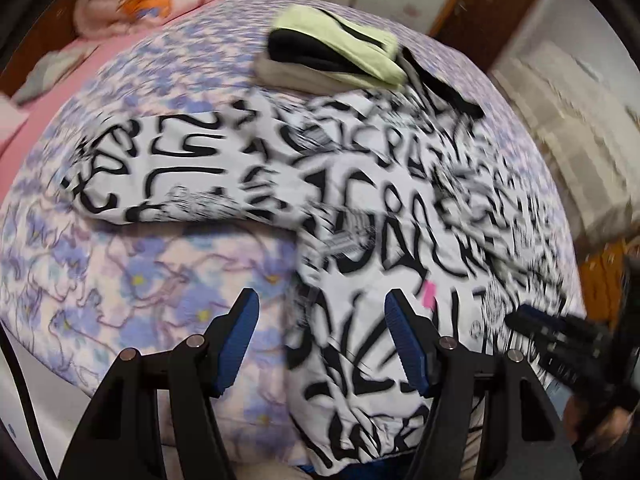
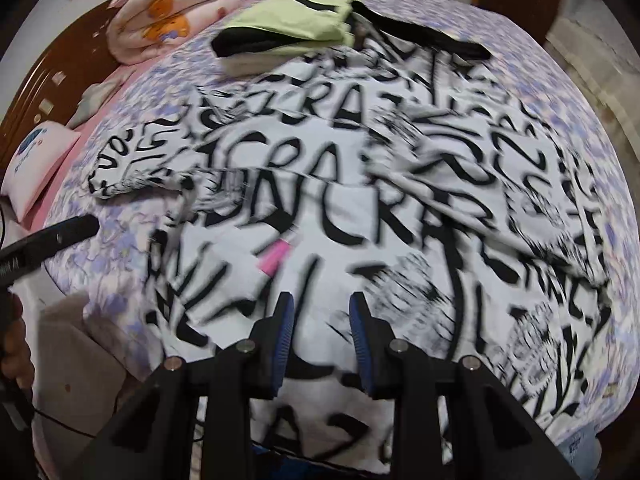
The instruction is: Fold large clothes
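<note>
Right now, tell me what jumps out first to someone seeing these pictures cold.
The white garment covered in bold black lettering dominates, spread across the purple-flowered bedspread with one sleeve stretched out to the left. Beyond it, at the far side of the bed, sits a folded pile topped in pale green. A small pink tag stands out mid-garment.

Ahead of your left tongs (image 1: 322,344): bare floral bedspread (image 1: 140,280) on their left side, free passage. On their right side: the black-and-white printed garment (image 1: 380,200), spread flat, low underfoot. Far ahead of both tongs: a stack of folded clothes (image 1: 332,56), raised, blocking the far edge of the bed. Beyond your left tongs, far left: rolled pink blanket (image 2: 160,20). Your right tongs (image 2: 322,336) stand over the garment.
</note>
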Demonstrator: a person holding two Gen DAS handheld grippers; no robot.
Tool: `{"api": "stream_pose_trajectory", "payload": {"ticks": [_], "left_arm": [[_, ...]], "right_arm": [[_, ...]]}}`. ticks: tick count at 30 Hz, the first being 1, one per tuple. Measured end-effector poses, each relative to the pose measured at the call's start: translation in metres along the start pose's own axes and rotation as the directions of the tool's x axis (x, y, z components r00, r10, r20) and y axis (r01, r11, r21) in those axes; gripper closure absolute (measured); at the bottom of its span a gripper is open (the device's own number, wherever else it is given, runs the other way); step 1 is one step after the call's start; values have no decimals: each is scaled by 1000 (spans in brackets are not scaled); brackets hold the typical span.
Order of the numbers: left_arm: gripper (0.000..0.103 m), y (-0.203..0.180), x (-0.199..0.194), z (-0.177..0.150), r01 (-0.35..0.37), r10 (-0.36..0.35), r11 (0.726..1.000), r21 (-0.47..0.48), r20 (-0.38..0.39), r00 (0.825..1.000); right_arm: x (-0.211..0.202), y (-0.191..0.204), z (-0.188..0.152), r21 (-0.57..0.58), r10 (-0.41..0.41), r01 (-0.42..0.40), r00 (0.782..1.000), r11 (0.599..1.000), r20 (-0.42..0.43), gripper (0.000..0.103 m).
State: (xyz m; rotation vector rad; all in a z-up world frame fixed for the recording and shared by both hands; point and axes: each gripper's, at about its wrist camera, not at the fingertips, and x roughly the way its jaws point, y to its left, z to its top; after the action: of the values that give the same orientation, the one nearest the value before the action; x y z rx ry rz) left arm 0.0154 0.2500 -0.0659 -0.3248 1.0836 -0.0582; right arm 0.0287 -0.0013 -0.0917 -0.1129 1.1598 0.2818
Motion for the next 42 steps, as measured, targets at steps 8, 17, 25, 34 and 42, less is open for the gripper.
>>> {"api": "stream_pose_trajectory", "payload": {"ticks": [8,17,25,34,42], "left_arm": [[39,114,8,53,26,-6,951,-307,65,998],[39,244,70,79,-144,145,788,-599,-46,988],[30,288,113,69,-126,60,697,-706,-118,991],[94,268,115,83,-60,60,756,-652,-23,998],[97,208,84,107,-217,290,881,-421,116,950]], "right_arm": [[8,56,55,-51,35,-32,997,998,69,74],[51,102,95,-116,40,-32,997,993,67,74],[91,113,118,-78,40,-36,998,996,44,74],[121,93,104,40,86,-85,996,996,-22,74],[99,40,69,102,66,-64,998,993,-19,74]]}}
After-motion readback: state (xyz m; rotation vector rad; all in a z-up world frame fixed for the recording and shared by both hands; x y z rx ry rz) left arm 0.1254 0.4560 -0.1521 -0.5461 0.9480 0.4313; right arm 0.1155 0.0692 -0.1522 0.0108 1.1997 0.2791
